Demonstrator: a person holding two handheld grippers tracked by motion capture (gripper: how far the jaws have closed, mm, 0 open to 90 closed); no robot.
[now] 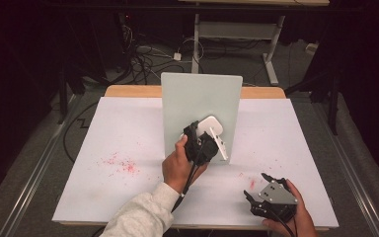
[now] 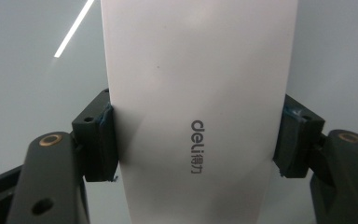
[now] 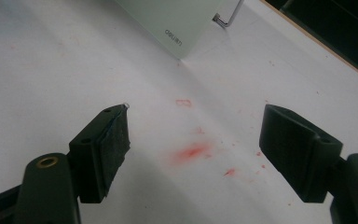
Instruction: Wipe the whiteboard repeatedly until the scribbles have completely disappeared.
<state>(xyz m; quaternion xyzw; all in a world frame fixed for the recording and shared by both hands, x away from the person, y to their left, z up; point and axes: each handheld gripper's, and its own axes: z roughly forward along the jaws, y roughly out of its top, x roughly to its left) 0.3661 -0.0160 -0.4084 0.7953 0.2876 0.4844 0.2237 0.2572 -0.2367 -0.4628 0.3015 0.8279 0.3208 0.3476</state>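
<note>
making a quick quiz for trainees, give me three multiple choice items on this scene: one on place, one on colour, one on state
1. Where is the white eraser?
A. between the left gripper's jaws, at the upright board
B. flat on the table
C. in the right gripper

2. What colour are the smudges on the white sheet?
A. blue
B. red
C. green

3. How is the right gripper?
A. shut on a pen
B. shut on the board
C. open, holding nothing

Key: 1 A, both jaws press its sides; 2 B, reddish marks; 3 C, its jaws stand apart above the sheet.
</note>
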